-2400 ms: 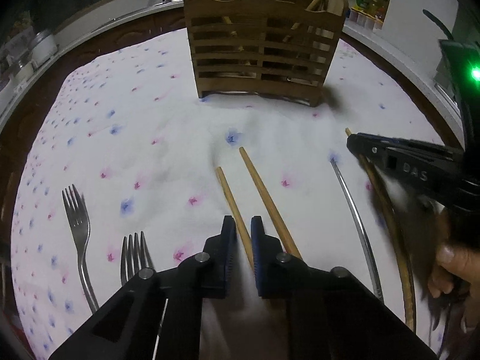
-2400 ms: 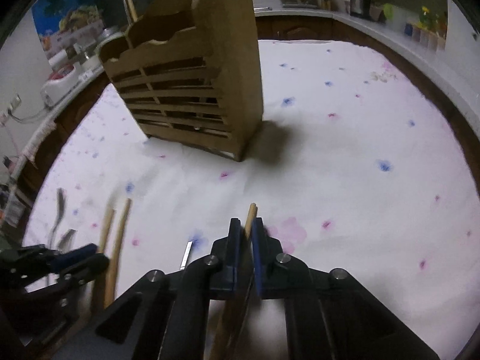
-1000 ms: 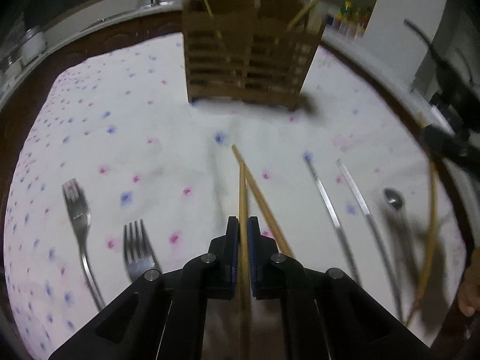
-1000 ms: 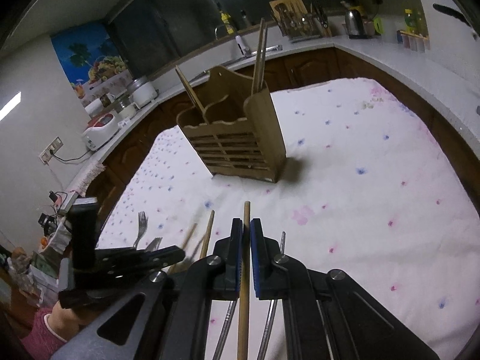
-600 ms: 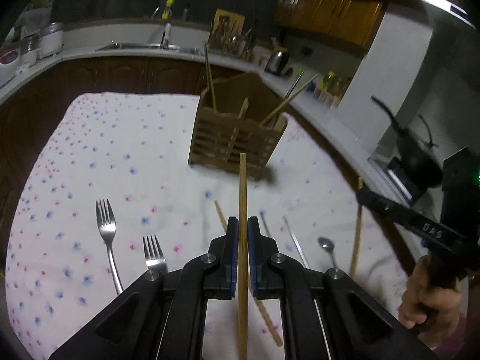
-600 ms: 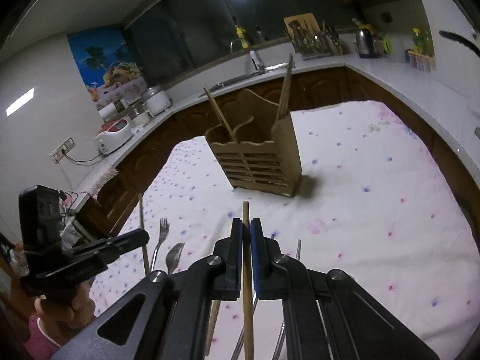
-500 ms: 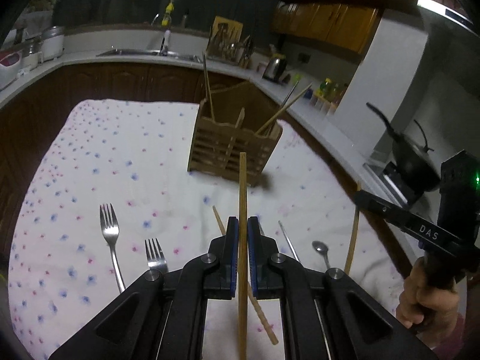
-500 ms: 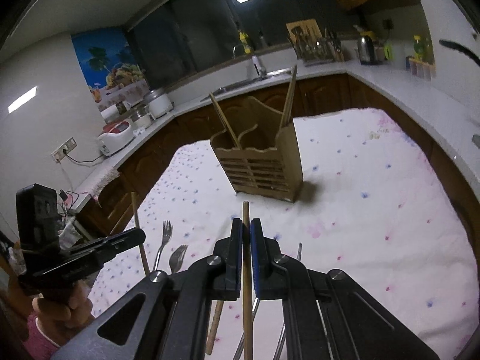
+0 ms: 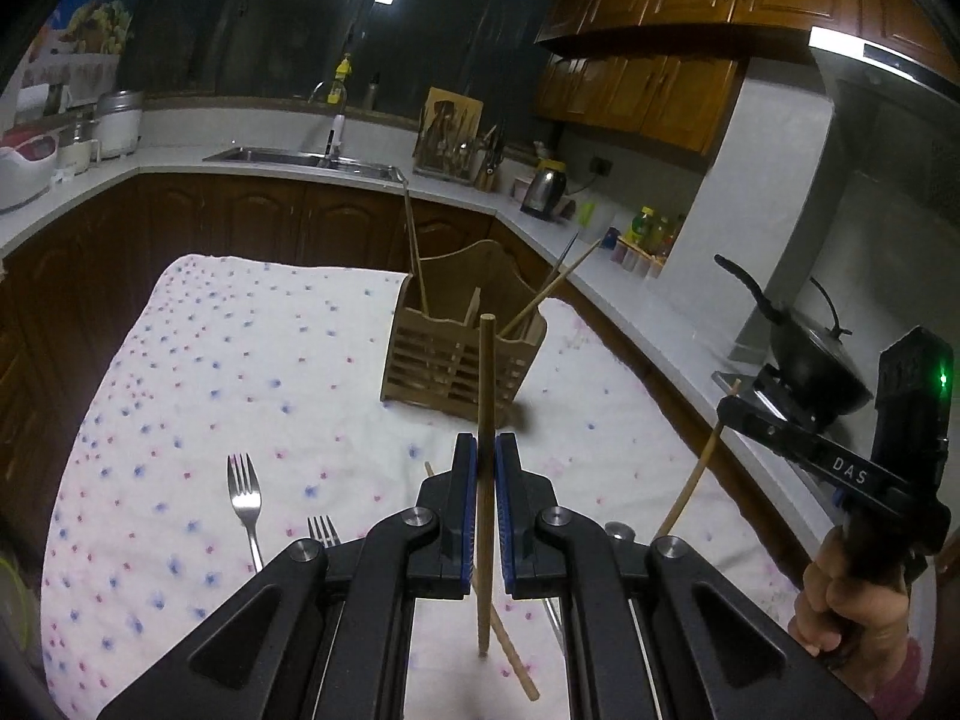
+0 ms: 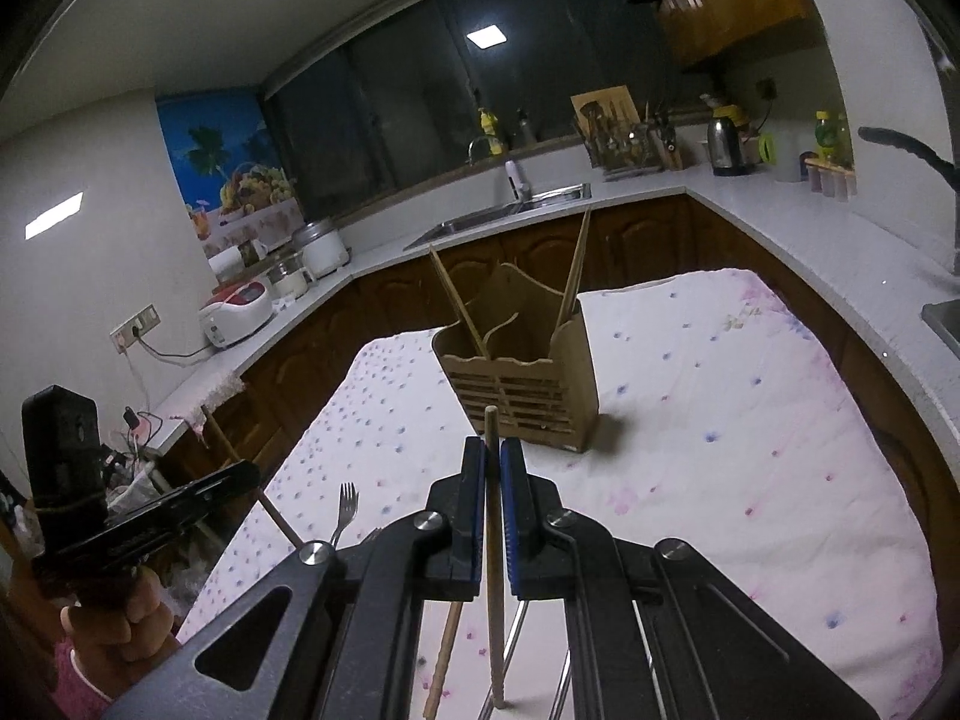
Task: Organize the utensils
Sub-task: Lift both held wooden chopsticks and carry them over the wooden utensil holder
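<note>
Over floral cloth point(image 9: 198, 372), gripped chopsticks point(image 9: 485, 420).

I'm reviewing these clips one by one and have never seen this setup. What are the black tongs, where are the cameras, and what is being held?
These are no robot arms: a person holds a black two-finger gripper in each hand, each with a fisheye camera looking along its fingers. The left gripper clamps one wooden chopstick; the right gripper clamps another wooden chopstick. Each view shows the other gripper at its edge. Ahead stands a slatted wooden utensil holder on a white flower-dotted cloth. Two steel forks and a loose chopstick lie on the cloth.
</note>
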A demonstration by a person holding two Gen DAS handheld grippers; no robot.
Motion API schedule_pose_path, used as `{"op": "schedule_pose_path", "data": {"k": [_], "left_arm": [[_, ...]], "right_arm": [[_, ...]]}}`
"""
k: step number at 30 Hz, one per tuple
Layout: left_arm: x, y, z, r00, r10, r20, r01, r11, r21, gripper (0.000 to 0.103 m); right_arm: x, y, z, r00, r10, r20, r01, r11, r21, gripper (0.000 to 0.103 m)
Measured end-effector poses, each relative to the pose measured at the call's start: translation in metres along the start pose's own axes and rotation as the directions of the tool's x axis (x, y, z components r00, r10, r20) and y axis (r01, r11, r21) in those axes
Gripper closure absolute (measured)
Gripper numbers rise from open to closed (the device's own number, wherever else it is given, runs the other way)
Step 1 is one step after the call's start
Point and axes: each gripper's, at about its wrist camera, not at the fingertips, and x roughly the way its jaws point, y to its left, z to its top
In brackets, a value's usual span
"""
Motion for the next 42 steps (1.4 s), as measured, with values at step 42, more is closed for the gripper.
{"op": "schedule_pose_path", "data": {"k": [42], "left_arm": [[0.062,0.028,0.132,0.96,0.034,0.278,-0.053,0.997,0.059,0.099]], "right_arm": [[0.025,0.0,0.147,0.943,-0.015,0.334,0.028,0.999,-0.034,0.098]]}}
